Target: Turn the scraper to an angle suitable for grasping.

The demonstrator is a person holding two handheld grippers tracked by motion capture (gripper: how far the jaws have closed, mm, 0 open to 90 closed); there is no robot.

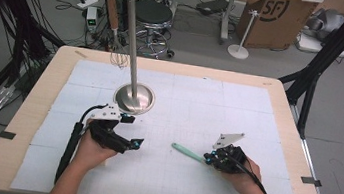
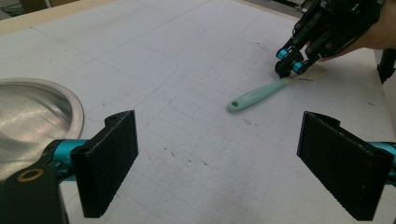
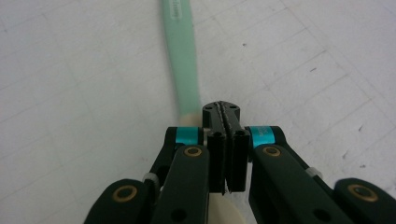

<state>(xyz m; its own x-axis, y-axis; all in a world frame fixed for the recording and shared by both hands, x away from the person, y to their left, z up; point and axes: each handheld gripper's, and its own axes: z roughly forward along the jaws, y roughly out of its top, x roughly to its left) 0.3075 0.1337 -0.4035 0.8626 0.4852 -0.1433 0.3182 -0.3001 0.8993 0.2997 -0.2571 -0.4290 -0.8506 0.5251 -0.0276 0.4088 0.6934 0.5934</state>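
A spatula with a mint-green handle and a cream head lies flat on the white mat. My right gripper is shut, and its tips sit at the spatula's neck where handle meets head. In the right gripper view the pads are pressed together above the spatula, with the cream head under the jaws; whether they pinch anything I cannot tell. My left gripper rests on the mat to the left, open and holding nothing. From the left gripper view the spatula lies ahead, with the right gripper at its far end.
A metal utensil stand with a round base rises at the mat's back left, close to the left hand. A whisk with a wooden handle hangs from its top. The stand's base lies just left of the left jaw.
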